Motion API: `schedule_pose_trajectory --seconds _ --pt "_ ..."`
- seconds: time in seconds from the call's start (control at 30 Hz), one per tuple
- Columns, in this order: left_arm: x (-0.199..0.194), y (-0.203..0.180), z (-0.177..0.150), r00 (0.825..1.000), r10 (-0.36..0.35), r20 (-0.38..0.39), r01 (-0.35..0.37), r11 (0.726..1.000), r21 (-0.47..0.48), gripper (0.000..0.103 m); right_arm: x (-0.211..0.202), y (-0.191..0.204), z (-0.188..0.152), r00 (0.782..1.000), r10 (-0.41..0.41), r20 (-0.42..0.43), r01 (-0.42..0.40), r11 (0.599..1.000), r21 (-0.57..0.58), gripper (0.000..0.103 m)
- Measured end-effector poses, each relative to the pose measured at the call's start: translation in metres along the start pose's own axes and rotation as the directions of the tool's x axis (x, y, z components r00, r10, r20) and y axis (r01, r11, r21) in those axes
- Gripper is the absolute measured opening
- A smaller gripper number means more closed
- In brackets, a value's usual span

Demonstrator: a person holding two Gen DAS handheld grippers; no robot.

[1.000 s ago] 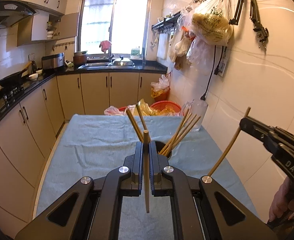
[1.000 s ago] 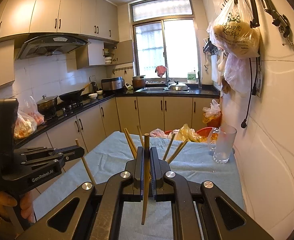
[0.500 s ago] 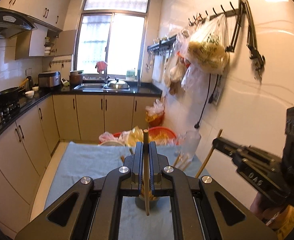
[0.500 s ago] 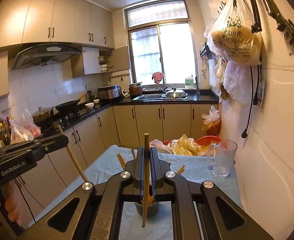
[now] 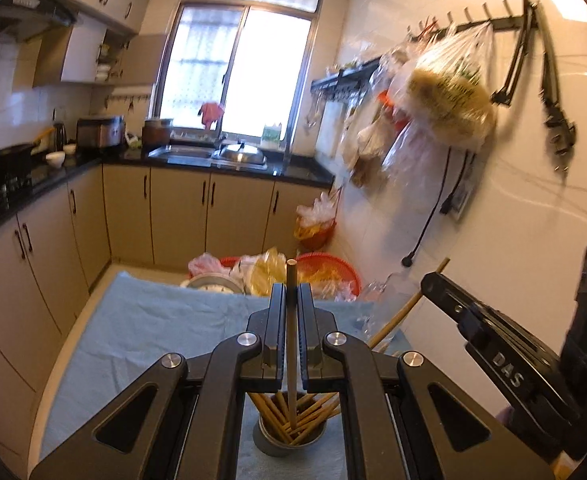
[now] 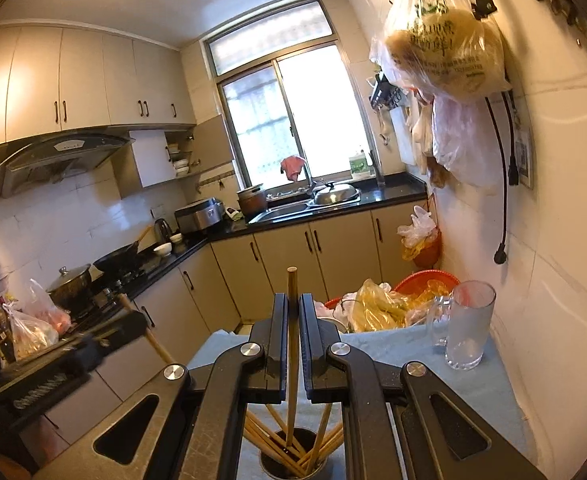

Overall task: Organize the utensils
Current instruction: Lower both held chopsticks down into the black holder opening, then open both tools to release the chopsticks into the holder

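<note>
Right above the metal holder (image 5: 289,436) on the blue cloth (image 5: 133,328), two chopsticks are being held at once, one per claw. The left gripper (image 5: 292,320) is clenched on a single chopstick (image 5: 291,344) that's kept nearly upright, its lower tip already down among the bundle of chopsticks (image 5: 309,412) fanned out in the holder. The right gripper (image 6: 292,328) is clamped on its own chopstick (image 6: 291,356) in the same upright way, tip dipped just inside the holder's rim, seen in the right wrist view at (image 6: 293,460). Holding them vertical looks deliberate, so they can be dropped straight in without knocking the leaning ones. Both tools are crowded close over the holder, so a bump between them seems possible. A glass mug (image 6: 467,326) is parked beyond the holder, toward the wall, well clear. Probably only the letting go is left for these two.
</note>
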State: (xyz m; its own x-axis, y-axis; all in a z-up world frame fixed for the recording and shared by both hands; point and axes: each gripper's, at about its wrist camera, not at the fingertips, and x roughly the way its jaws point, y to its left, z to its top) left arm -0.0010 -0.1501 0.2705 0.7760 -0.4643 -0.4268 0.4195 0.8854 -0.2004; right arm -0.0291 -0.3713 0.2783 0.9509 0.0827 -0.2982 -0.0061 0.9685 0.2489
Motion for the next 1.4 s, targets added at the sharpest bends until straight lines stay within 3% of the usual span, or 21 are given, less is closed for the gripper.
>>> schedule_pose_trajectory --seconds 0.2,0.63,1.4 --pt "0.027 0.009 -0.023 0.998 0.014 -0.057 -0.015 1.000 -0.021 0.005 0.016 0.000 -0.026 0.999 -0.018 -0.037 0.016 0.998 -0.056 0.007" --pt "0.037 0.014 -0.050 0.993 0.006 -0.115 -0.012 0.999 -0.050 0.005 0.036 0.001 -0.064 0.991 -0.002 -0.132 -0.009 0.997 -0.082 0.007" --pt "0.038 0.018 -0.077 0.984 0.026 -0.174 -0.034 0.998 -0.047 0.005 0.050 -0.005 -0.081 0.977 -0.006 -0.214 -0.007 0.998 -0.061 0.007"
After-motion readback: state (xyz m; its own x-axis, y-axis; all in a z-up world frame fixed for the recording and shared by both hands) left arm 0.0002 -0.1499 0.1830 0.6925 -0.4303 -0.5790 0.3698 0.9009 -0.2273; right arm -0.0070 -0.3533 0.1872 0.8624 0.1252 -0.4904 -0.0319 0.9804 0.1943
